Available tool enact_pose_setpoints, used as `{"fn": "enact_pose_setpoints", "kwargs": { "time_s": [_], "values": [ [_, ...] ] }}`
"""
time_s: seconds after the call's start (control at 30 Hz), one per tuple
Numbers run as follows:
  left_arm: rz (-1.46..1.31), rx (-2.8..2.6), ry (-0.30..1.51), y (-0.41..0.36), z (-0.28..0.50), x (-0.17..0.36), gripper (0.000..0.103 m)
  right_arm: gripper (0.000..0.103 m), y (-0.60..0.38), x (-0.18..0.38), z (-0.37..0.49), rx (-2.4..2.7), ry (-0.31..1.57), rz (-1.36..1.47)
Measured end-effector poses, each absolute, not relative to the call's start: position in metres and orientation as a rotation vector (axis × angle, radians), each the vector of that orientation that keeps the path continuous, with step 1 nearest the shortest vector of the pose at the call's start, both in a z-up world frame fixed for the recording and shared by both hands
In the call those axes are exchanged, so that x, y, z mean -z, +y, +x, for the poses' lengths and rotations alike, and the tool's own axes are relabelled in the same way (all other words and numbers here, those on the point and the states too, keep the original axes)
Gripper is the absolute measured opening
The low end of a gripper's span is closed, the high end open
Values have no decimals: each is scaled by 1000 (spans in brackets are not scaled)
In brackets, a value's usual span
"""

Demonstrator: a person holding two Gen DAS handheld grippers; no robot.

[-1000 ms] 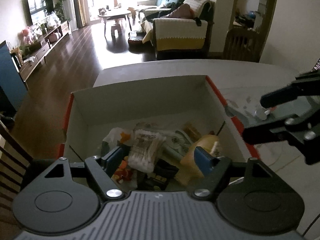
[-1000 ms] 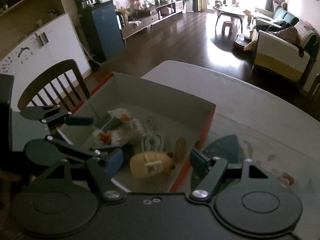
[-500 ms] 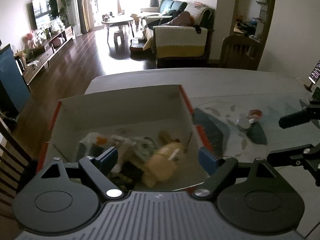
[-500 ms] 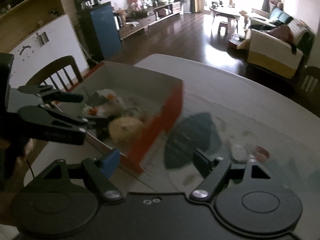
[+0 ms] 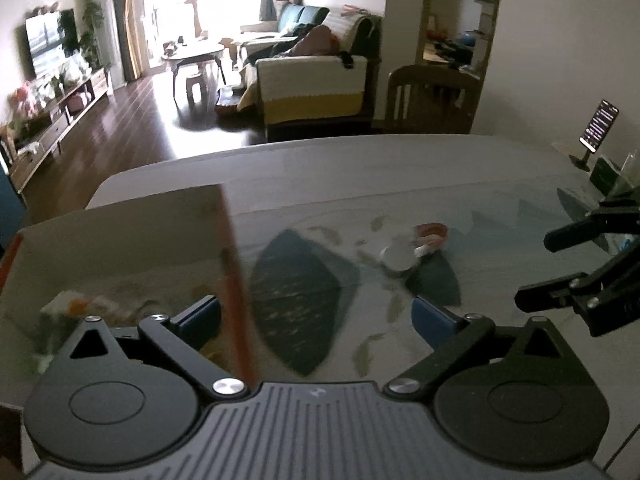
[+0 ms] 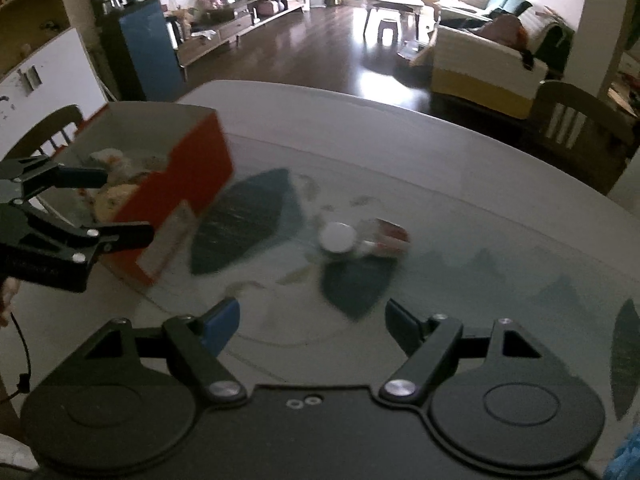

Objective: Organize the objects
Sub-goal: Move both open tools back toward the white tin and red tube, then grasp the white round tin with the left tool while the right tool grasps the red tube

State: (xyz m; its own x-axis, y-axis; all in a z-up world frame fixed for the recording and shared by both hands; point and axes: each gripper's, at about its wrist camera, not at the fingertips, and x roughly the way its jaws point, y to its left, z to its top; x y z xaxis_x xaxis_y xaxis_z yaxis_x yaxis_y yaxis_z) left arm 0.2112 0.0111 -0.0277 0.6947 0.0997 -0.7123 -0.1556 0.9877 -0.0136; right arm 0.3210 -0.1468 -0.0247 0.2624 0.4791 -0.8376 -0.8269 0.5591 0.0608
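Note:
An orange cardboard box [image 6: 188, 184] [image 5: 230, 264] with several small items inside stands at the table's left end. Right of it a small white-and-red item [image 6: 362, 238] [image 5: 416, 244] lies on the glass top. My left gripper [image 5: 316, 316] is open and empty, straddling the box's right wall from above. My right gripper [image 6: 312, 320] is open and empty over bare glass, short of the white-and-red item. Each gripper shows at the edge of the other's view: the right gripper [image 5: 576, 264] and the left gripper [image 6: 84, 204].
The glass-topped table [image 6: 460, 208] has a leaf pattern. A phone on a stand [image 5: 598, 126] sits at its far right corner. Wooden chairs [image 6: 576, 128] [image 6: 44, 132] stand at the far side and the left end. A living room lies beyond.
Both grippers have swung right, away from the box's inside. The white-and-red item has come into the middle of both views. Both stay open and empty.

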Motion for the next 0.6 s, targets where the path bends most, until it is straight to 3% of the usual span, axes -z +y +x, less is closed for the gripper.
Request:
{"fn": "enact_pose_setpoints", "kwargs": {
  "time_s": [0.6],
  "values": [
    [20,-84,843,-42,304,95,102,80,-139,71,407,-928,969,-527]
  ]
}}
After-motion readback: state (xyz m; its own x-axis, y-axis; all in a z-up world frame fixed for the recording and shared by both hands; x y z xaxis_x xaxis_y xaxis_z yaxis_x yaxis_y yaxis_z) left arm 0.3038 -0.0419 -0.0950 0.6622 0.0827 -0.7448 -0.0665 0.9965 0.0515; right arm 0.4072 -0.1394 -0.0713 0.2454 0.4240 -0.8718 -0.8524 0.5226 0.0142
